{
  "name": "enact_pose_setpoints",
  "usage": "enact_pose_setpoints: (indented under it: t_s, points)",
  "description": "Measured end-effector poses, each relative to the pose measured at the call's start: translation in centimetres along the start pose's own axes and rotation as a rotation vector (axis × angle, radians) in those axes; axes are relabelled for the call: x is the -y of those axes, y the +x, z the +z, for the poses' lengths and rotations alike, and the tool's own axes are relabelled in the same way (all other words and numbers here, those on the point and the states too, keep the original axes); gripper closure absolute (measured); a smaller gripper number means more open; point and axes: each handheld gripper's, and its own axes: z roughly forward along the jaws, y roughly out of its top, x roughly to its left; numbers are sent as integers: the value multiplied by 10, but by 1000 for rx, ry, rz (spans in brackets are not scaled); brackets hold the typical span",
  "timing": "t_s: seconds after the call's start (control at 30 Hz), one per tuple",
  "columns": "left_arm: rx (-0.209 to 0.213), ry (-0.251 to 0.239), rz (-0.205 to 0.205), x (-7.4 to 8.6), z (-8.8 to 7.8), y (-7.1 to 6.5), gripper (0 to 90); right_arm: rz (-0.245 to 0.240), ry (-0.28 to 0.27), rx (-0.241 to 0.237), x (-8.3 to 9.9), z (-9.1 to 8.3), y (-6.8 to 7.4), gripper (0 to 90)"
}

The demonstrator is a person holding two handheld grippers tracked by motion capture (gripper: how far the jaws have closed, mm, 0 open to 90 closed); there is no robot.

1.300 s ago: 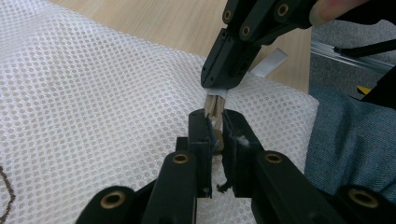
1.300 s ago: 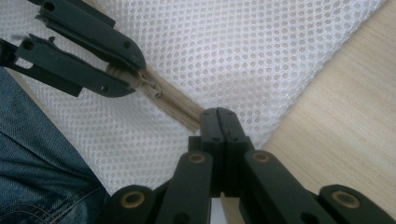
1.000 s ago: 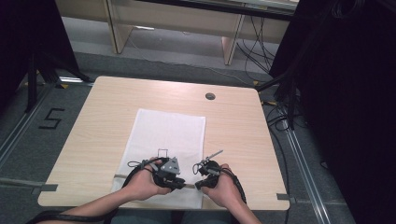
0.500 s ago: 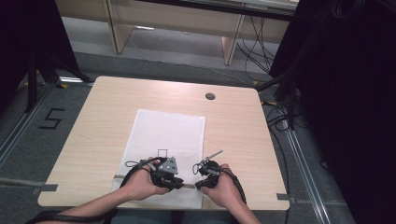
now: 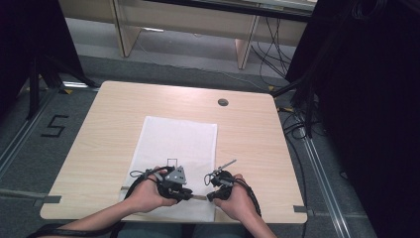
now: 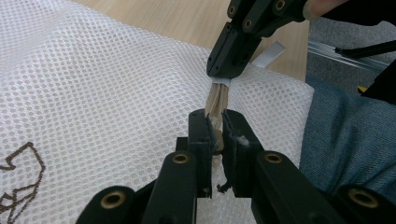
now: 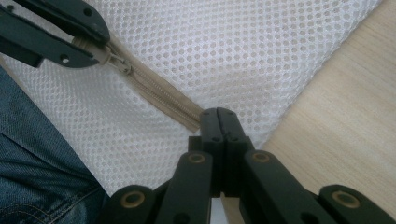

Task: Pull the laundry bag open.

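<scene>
Even overhead light, table (image 5: 119,129) bright, dark surrounds left and right in high view. No glare. Shadows soft and short. High view slightly soft. Gripper views: mesh (image 6: 93,84) sharp mid-frame, near jaws blurred at the bottom edge.

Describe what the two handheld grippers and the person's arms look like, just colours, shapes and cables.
Both the left gripper and right gripper are black, with hinged linkage arms, brass-coloured pivot rivets and flat black jaws. A grey three-cornered plate tops the left one. Black cables loop around the hands. The forearms are bare; blue denim covers the lap.
</scene>
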Motion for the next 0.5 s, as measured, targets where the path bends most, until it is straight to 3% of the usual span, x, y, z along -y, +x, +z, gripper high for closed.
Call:
enact_pose_setpoints:
  t_s: [0.03, 0.13, 0.5]
  points:
    - [-2, 5, 18, 0, -1, 1, 819, 1, 0, -1, 0, 0, 0, 900]
    - [-9, 2, -8, 1, -4, 1, 819, 3, 1, -3, 0, 0, 0, 900]
    - [-4, -3, -9, 4, -8, 2, 819, 1, 3, 3, 0, 0, -1, 900]
